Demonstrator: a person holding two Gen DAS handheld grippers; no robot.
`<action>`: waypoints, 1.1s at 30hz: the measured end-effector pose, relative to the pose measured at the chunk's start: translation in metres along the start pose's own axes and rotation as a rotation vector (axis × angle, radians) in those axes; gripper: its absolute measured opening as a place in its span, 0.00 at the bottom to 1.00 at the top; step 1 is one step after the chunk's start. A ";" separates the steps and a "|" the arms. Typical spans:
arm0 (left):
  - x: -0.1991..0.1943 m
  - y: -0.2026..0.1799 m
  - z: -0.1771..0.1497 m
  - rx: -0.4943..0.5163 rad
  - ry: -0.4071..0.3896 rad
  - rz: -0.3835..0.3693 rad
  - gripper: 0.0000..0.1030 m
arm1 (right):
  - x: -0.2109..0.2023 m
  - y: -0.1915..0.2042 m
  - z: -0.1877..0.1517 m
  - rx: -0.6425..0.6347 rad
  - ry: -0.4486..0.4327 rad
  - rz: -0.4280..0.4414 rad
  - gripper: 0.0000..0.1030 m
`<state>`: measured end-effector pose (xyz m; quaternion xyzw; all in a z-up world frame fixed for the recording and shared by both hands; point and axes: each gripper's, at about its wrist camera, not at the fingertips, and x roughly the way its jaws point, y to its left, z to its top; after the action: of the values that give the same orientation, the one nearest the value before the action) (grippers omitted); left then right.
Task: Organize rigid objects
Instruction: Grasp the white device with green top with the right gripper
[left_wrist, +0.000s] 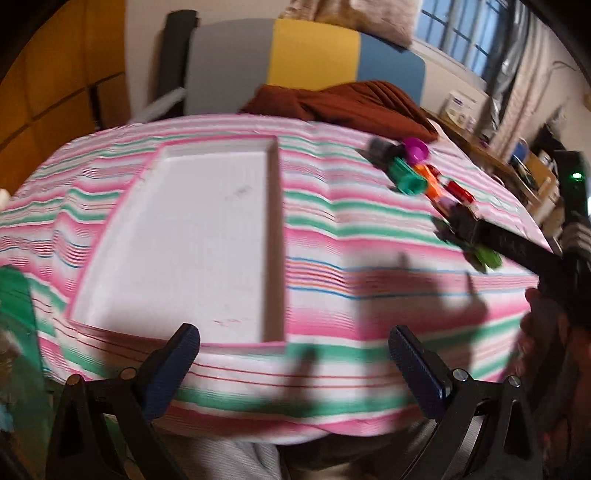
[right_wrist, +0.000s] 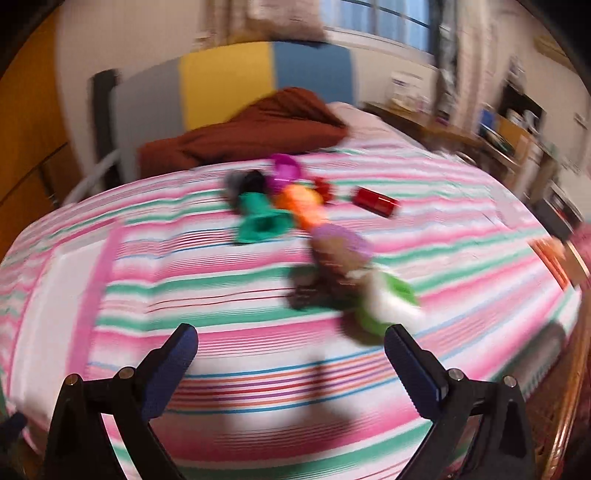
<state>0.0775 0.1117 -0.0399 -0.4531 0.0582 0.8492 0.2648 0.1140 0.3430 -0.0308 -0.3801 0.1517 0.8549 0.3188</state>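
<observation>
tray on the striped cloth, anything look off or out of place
The white tray holds nothing and lies flat. The coloured pieces are jumbled in a loose heap on the cloth beside it, several tipped on their sides. Nothing looks damaged.

The left gripper (left_wrist: 293, 345) hangs with its jaws spread wide, blue-padded fingers (left_wrist: 181, 354) angled outward and nothing between them. The right gripper (right_wrist: 291, 343) is likewise parted, its blue pads (right_wrist: 413, 363) empty. From the left wrist view, the right gripper's black body reaches in beyond the right-hand finger, with the person's hand (left_wrist: 543, 332) gripping it just behind.
</observation>
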 end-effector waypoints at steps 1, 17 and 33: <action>0.003 -0.005 0.000 0.012 0.024 -0.005 1.00 | 0.003 -0.012 0.001 0.030 0.007 -0.016 1.00; 0.009 -0.037 -0.007 0.121 0.036 0.006 1.00 | 0.053 -0.097 0.013 0.285 0.066 -0.016 0.80; 0.019 -0.046 0.000 0.121 0.057 -0.048 1.00 | 0.064 -0.099 0.010 0.301 0.010 0.070 0.52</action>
<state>0.0922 0.1588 -0.0483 -0.4614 0.1061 0.8244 0.3101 0.1419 0.4500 -0.0736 -0.3268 0.2932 0.8311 0.3414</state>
